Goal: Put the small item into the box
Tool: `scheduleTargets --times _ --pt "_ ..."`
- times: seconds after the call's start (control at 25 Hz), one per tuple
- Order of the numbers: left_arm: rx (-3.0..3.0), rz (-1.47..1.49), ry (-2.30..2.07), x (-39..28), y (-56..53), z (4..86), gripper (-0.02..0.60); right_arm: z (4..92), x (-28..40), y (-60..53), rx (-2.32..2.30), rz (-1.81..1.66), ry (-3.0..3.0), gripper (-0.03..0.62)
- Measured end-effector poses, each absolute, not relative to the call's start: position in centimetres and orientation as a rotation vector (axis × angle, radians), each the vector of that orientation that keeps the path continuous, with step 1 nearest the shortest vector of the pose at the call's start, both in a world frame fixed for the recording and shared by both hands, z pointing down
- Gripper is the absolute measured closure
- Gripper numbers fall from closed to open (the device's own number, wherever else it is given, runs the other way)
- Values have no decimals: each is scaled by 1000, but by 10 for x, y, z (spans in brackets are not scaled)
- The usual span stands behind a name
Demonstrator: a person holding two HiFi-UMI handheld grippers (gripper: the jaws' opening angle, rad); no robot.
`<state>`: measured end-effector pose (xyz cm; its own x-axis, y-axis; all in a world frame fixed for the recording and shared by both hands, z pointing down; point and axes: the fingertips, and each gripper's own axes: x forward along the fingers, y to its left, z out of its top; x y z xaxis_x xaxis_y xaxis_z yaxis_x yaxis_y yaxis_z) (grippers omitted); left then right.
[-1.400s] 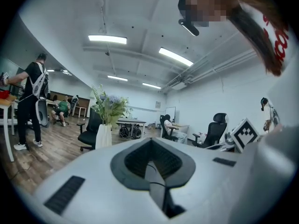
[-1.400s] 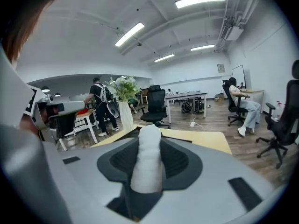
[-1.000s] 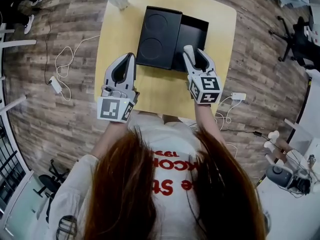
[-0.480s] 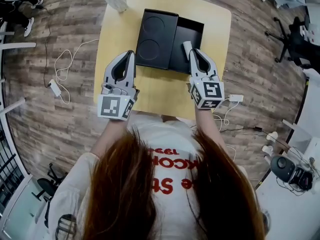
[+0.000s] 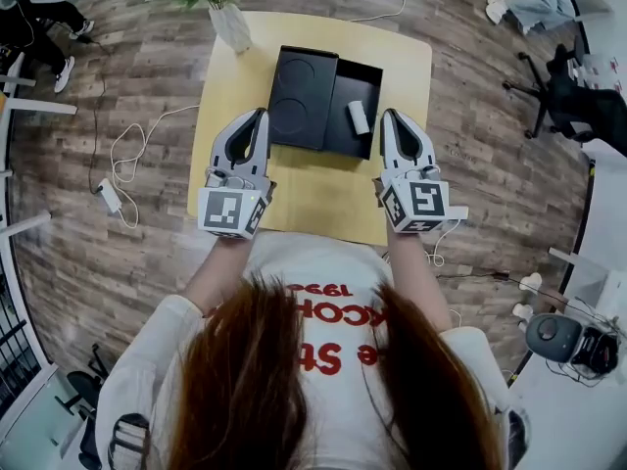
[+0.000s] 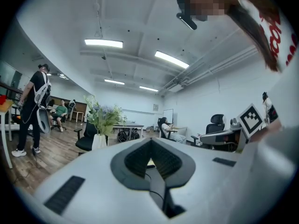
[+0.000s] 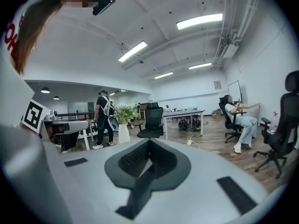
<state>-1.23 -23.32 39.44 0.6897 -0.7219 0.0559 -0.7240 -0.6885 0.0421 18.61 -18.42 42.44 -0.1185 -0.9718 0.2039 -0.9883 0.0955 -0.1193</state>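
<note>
Now the small item (image 5: 359, 117) lay in the box (image 5: 368, 74). The left gripper (image 5: 259, 115) and right gripper (image 5: 392, 117) were shut, holding nothing. A bump could slide the loose lid (image 5: 302, 96) away.

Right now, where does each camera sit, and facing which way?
Head view: on the head, facing steeply down at the yellow wooden table and open black box; hair, left claw, right claw show.
Left gripper view: on the left claw, facing across the office; shut jaws show.
Right gripper view: on the right claw, likewise; jaws have just closed, empty.
Shared: both gripper views show the white flower vase.
</note>
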Motion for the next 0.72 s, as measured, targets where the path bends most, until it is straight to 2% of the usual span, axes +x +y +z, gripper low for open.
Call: scheduleTargets --times 0.72 --pt "2868 -12 -1239 -13 -230 374 575 382 187 -164 2100 236 -2304 589"
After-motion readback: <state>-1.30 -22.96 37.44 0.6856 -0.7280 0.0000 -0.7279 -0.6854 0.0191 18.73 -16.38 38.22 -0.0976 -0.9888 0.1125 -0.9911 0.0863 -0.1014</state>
